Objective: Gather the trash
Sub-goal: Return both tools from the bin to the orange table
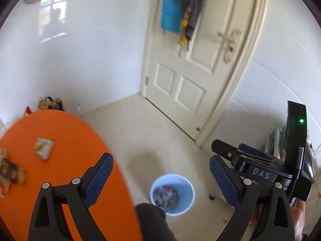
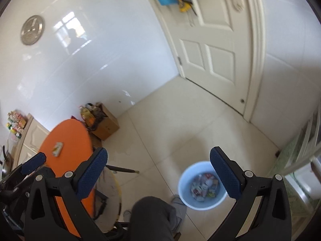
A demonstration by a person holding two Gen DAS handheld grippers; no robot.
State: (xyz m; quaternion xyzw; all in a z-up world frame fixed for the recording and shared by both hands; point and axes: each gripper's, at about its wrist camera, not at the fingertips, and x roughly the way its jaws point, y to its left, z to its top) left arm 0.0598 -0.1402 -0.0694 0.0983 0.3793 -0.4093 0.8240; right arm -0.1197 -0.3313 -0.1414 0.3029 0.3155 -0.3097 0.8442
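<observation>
Jaws of the left gripper (image 1: 161, 177) stand wide apart with nothing between them; blue ribbed pads face inward. Right gripper (image 2: 158, 172) likewise spread, holding nothing. Both hang above the floor, beside the person's dark-trousered knee (image 2: 152, 214).

Light blue bucket (image 2: 200, 186) stands upright on the cream tile floor just past the knee. Its bottom is covered with crumpled wrappers (image 2: 204, 186), mixed red, white, green and grey; individual pieces too blurred to name.

Orange table (image 1: 66, 160) to the left. On it lies a small white-and-yellow carton (image 1: 44, 148), flat and apart from the rest; at the table's left edge more packets (image 1: 10, 172), brown and printed, blurred.

Farther off, a brown cardboard box (image 2: 106, 124) sits against the white wall, stuffed with bags. Cream panelled door (image 1: 192, 70) beyond, closed, clothes hanging on it.
</observation>
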